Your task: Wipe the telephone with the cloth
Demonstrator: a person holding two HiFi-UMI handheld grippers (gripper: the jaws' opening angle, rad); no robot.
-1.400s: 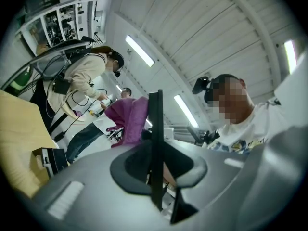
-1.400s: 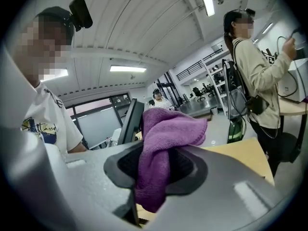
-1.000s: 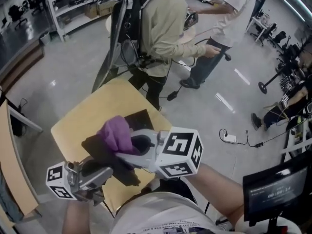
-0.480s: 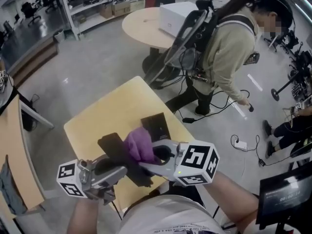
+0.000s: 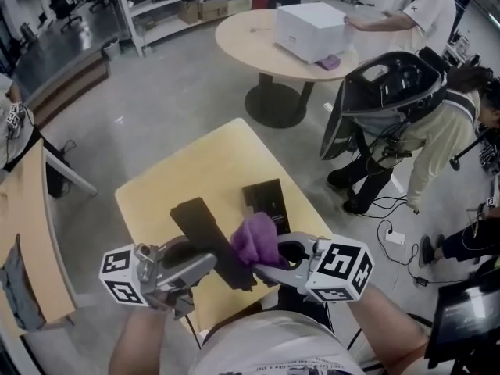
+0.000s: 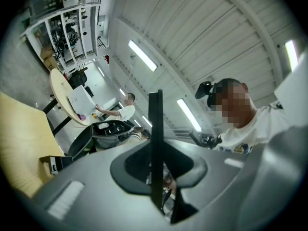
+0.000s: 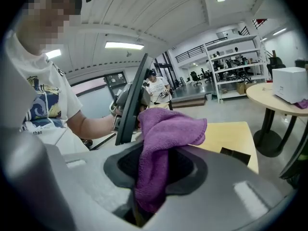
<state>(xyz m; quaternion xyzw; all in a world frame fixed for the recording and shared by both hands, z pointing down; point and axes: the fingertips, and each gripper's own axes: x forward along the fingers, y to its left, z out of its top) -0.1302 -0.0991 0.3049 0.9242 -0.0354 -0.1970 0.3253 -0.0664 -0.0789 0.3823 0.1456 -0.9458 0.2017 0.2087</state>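
Observation:
The telephone (image 5: pixel 205 231) is a thin black slab held over the yellow table (image 5: pixel 180 174). My left gripper (image 5: pixel 205 262) is shut on its near end. In the left gripper view the telephone (image 6: pixel 155 143) stands edge-on between the jaws of my left gripper (image 6: pixel 156 179). A purple cloth (image 5: pixel 258 239) is bunched in my right gripper (image 5: pixel 262 267), right beside the slab's right edge. In the right gripper view the cloth (image 7: pixel 161 138) hangs out of my right gripper (image 7: pixel 149 179), and the telephone's edge (image 7: pixel 133 102) rises just left of it.
A small black box (image 5: pixel 266 200) with a white label lies on the table beyond the cloth. Behind it stands a round table (image 5: pixel 258 45) with a white box (image 5: pixel 312 28). A person bends over with a backpack rig (image 5: pixel 391 92) at the right. A wooden desk (image 5: pixel 23 217) is at the left.
My right gripper has come down with the cloth, closer to the telephone. My left gripper keeps its hold. The head view has swung, so the people behind sit further right.

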